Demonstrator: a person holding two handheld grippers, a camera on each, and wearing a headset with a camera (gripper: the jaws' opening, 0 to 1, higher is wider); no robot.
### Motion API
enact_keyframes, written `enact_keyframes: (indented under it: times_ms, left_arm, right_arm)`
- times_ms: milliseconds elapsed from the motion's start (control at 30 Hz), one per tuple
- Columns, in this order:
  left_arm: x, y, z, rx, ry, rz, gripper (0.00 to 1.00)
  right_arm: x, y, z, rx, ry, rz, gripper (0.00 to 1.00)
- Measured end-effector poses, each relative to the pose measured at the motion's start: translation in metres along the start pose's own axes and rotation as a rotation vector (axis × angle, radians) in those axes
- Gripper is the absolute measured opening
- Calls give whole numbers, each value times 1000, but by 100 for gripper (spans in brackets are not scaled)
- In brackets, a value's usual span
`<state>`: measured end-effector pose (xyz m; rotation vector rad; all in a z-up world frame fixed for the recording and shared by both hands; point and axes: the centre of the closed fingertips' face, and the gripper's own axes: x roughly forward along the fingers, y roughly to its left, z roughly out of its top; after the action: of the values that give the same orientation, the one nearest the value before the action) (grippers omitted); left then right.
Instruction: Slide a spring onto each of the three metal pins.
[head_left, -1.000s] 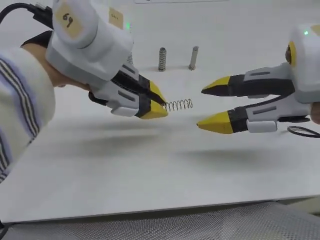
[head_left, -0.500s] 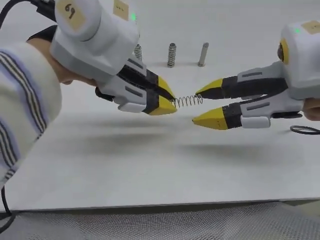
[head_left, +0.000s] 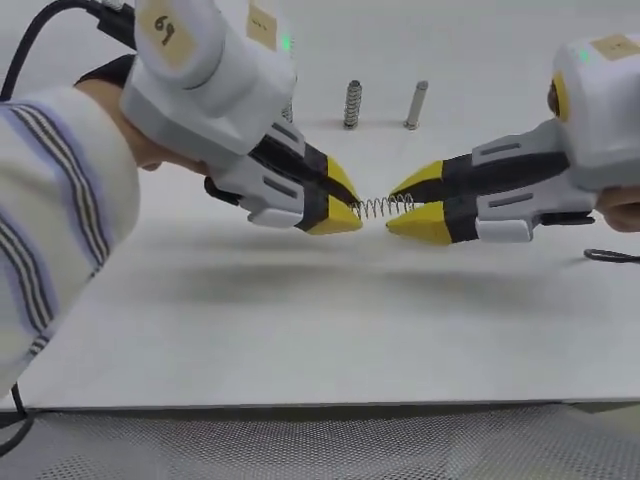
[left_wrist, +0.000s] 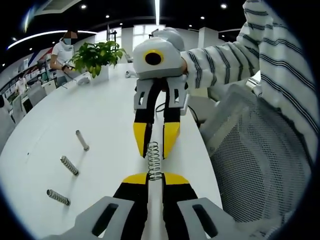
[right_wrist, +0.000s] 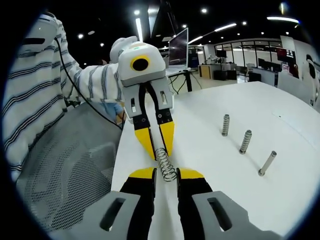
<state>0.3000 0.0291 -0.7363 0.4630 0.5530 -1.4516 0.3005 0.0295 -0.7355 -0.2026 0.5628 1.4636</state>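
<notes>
Surface: white workbench (head_left: 300, 330), in an open office with ceiling strip lights. Count: two grippers, three upright pins, three springs. Your left gripper (head_left: 345, 205) is clamped on one end of the loose spring (head_left: 385, 206), a thin silver coil held level just above the bench. Your right gripper (head_left: 400, 207) has its tongs drawn in narrow on the other end. Behind, in a row: outer sprung pin (left_wrist: 58, 197), middle sprung pin (head_left: 353, 104), bare pin (head_left: 417, 104).
</notes>
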Motion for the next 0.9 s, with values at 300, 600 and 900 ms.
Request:
enact_keyframes:
  times_ms: [300,600,900]
  left_arm:
    - [3,-2,-11,-13,14,-1,2]
    - [5,0,-16,-37,1,7,2]
    - [11,2,-15,-69,-44,46,2]
  right_arm:
    - [2,7,-1,9,19,34,9]
    - [3,6,0,-39,61,53,8]
    - [-1,4,0,-91,167,28,8]
